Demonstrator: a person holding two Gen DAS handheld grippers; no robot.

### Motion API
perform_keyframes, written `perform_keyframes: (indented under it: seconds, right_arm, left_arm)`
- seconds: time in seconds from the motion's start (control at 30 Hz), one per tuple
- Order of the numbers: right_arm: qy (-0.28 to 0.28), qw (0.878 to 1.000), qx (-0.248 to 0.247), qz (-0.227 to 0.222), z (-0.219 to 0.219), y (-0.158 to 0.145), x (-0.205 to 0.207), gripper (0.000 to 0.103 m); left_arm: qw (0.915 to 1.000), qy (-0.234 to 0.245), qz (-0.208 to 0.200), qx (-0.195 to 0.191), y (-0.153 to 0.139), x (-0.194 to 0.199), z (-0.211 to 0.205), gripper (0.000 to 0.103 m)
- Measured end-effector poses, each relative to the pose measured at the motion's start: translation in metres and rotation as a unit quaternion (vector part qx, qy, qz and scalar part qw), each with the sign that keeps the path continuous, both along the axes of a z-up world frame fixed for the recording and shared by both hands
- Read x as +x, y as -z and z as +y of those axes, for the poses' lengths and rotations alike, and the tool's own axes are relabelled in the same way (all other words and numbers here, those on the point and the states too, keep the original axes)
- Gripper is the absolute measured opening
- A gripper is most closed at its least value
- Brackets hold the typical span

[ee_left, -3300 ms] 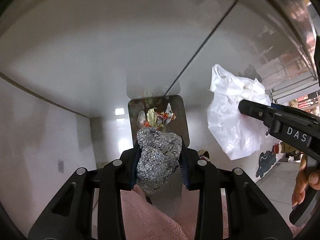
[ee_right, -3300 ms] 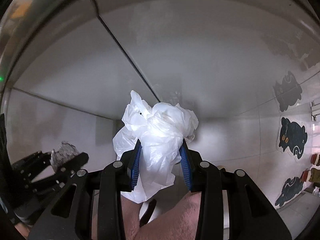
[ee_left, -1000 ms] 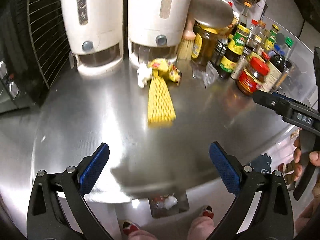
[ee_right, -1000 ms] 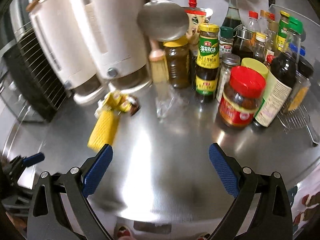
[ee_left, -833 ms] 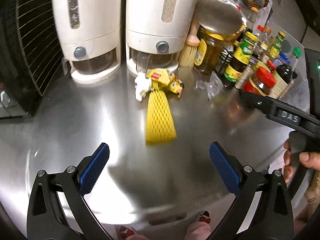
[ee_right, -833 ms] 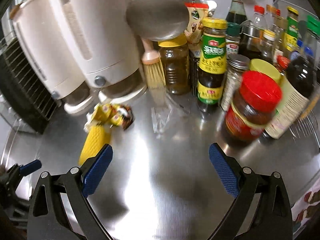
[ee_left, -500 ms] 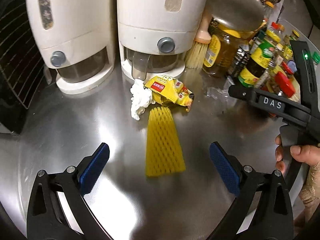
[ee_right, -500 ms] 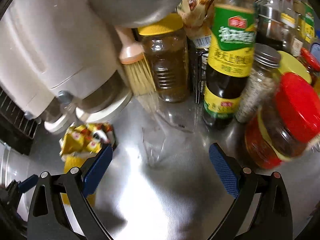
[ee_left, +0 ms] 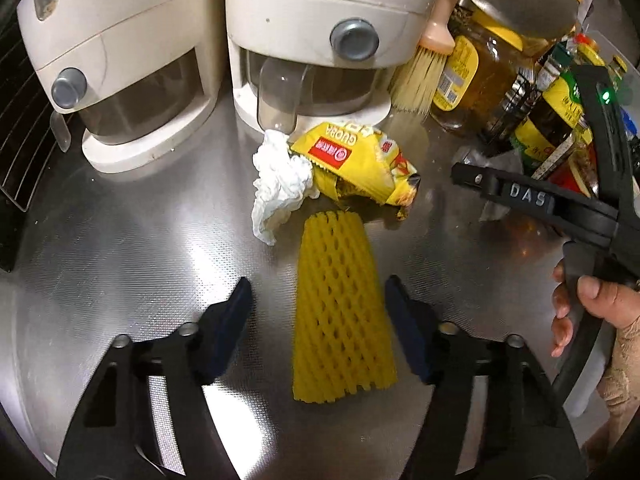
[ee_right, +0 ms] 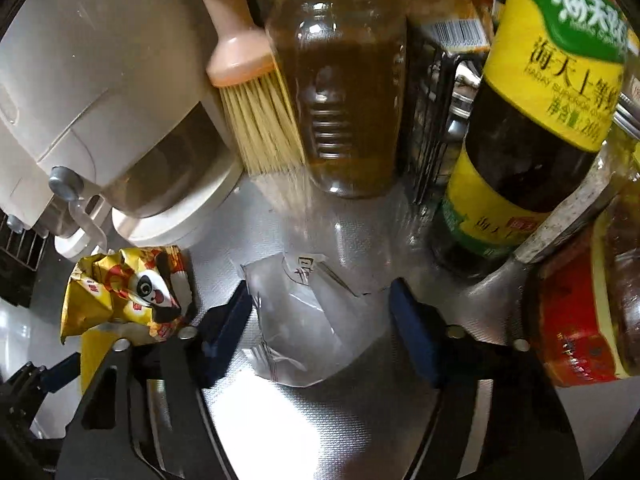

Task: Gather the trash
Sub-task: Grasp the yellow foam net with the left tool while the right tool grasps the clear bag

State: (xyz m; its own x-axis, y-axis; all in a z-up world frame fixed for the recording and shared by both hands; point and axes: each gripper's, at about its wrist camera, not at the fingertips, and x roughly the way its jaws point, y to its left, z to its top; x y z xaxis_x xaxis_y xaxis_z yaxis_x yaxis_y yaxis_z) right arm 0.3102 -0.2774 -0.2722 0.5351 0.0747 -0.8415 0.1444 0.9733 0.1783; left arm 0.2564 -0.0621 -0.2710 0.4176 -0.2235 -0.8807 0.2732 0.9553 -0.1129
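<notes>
Both grippers' jaws had just been closing: the left gripper [ee_left: 318,320] straddled a yellow foam net [ee_left: 340,312], the right gripper [ee_right: 320,328] a clear plastic wrapper [ee_right: 304,328], neither yet gripped.

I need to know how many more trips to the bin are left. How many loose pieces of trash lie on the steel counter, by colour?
Yellow: 2, a foam net and a snack wrapper
White: 1, a crumpled tissue
Clear: 1, a plastic wrapper
Total: 4
</notes>
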Motion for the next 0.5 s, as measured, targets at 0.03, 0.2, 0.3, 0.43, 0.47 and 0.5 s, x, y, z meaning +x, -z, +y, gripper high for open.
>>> perform_keyframes:
  seconds: [0.03,0.2,0.3,0.43,0.47,0.5]
  right_arm:
    - [-0.002,1.0,-0.002,0.002,0.0,0.0,0.0,0.056]
    - [-0.001,1.0,0.004,0.0,-0.005,-0.003,-0.007,0.039]
    - [-0.012,1.0,0.007,-0.006,-0.005,-0.007,-0.019,0.036]
    - [-0.02,1.0,0.016,-0.015,-0.007,-0.017,-0.041,0.036]
    - [-0.022,0.999,0.021,-0.018,-0.007,-0.02,-0.049,0.036]
    - [-0.024,0.999,0.024,-0.021,-0.005,-0.023,-0.056,0.036]
  left_arm:
    - [1.0,0.004,0.006,-0.004,0.002,0.0,0.0,0.054]
    - [0.9997,0.017,0.006,-0.018,0.0,-0.002,-0.003,0.03]
    - [0.9997,0.019,-0.002,-0.016,-0.003,-0.006,-0.006,0.015]
    - [0.9994,0.017,0.008,-0.029,-0.009,-0.015,0.0,0.011]
    - [0.9993,0.019,0.011,-0.03,-0.01,-0.018,0.001,0.01]
    - [0.9993,0.022,0.011,-0.028,-0.012,-0.024,0.001,0.01]
